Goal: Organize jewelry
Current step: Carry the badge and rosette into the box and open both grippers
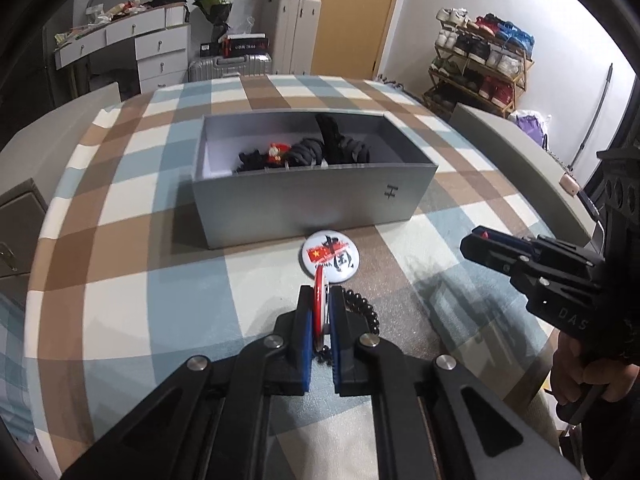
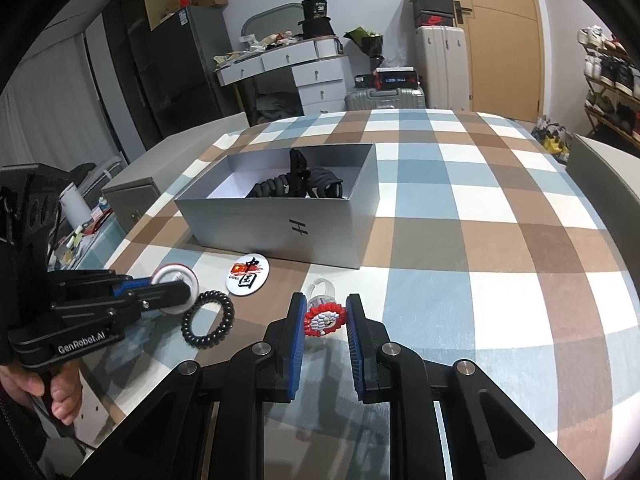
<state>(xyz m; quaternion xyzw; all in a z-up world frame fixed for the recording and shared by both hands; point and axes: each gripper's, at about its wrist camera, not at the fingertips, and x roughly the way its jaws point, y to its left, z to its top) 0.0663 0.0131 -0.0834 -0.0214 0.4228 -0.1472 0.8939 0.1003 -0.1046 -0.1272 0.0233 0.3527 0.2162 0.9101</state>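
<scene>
The round badge (image 1: 321,312), white with a red rim, stands on edge between the blue pads of the left gripper (image 1: 321,300), which is clamped tight on it just above the checked tablecloth (image 1: 140,312). A black coil hair tie (image 2: 208,319) lies right beside it, and a flat badge with a red flag print (image 1: 330,255) lies just ahead, between the gripper and the near wall of the open grey box (image 1: 312,204), which holds black coil ties and a claw clip. Only the right wrist view shows the red beaded ring (image 2: 323,320), which sits between the right gripper's (image 2: 324,316) narrowly parted pads; whether they press on it I cannot tell. A hand (image 2: 60,396) holds the left gripper's handle.
</scene>
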